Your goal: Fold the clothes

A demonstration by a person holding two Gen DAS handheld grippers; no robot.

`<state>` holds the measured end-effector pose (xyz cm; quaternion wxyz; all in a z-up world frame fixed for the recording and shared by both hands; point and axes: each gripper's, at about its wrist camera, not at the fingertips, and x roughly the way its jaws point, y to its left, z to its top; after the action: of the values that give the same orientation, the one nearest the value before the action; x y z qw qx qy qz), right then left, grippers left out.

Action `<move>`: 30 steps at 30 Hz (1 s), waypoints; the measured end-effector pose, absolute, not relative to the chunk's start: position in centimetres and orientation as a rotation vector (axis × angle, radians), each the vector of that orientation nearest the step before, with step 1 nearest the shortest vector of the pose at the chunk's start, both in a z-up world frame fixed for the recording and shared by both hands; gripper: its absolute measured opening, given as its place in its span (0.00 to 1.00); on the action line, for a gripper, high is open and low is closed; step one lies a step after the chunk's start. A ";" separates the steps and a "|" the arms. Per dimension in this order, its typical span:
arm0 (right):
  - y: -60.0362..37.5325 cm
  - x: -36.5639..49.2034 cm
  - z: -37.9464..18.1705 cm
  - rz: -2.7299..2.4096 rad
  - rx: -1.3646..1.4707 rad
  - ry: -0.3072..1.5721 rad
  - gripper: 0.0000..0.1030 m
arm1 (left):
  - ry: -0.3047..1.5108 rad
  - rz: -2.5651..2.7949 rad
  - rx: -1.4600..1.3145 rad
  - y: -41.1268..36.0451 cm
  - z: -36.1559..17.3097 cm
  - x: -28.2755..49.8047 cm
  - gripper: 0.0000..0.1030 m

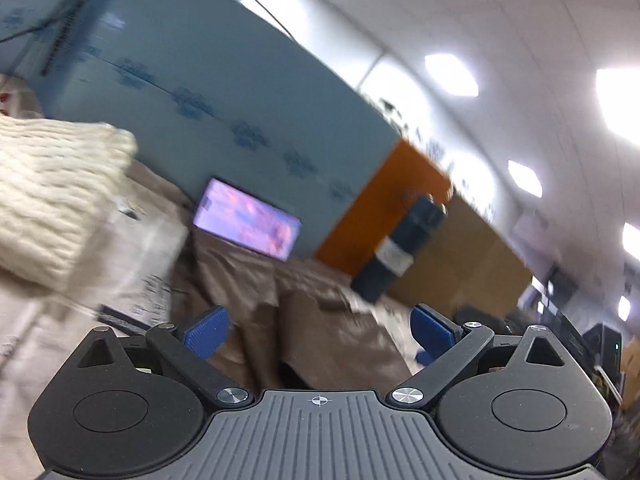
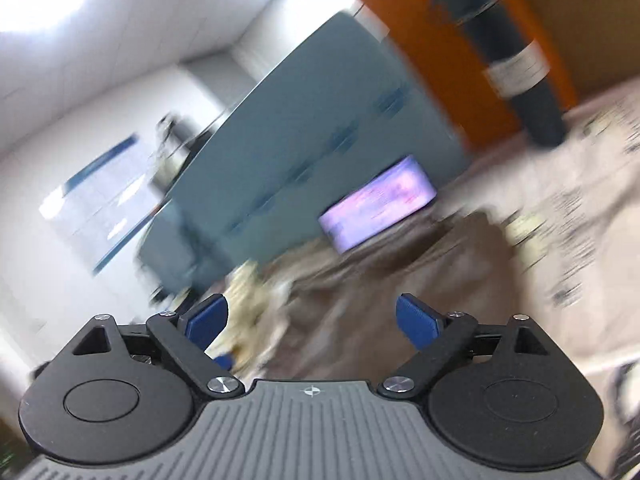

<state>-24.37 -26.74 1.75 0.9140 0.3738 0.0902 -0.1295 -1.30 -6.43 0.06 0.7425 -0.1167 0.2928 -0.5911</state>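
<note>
**Both grippers spread above brown cloth**

The left gripper (image 1: pixel 318 334) sits at the bottom of its frame, blue pads (image 1: pixel 206 336) wide apart with nothing between them. Just beyond it, lower centre, lies brown cloth (image 1: pixel 320 320), creased and rumpled. A cream knit (image 1: pixel 52 196) fills the left edge, above a pale printed sheet (image 1: pixel 132 256). Mid-frame, a lit screen (image 1: pixel 246 220) leans against a grey-blue panel (image 1: pixel 200 92); right of it stands a dark bottle (image 1: pixel 400 244) before an orange board (image 1: pixel 380 204).

The right gripper (image 2: pixel 312 322) is likewise spread and holds nothing. The brown cloth (image 2: pixel 380 272) lies ahead of it at lower centre, heavily blurred; a pale yellowish heap (image 2: pixel 256 304) near the left pad may be another garment. The screen (image 2: pixel 378 204) is mid-frame, the bottle (image 2: pixel 512 64) upper right.
</note>
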 end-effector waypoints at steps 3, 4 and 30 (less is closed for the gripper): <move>-28.2 -25.7 0.3 -0.371 0.774 0.150 0.88 | 0.694 -1.264 -0.066 -9.5 -0.9 -2.8 0.95; -28.7 -26.1 -0.1 -0.406 0.781 0.155 0.88 | 0.712 -1.250 -0.025 -10.2 -1.5 -3.1 0.94; -30.4 -25.3 -3.2 -0.482 0.847 0.325 0.91 | 1.065 -0.991 -0.374 -2.3 -3.5 3.4 0.77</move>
<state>-25.34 -30.43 -3.24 0.8710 0.4052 0.1556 -0.2303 3.36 -2.28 -3.52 0.7310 -0.1701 0.4837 -0.4503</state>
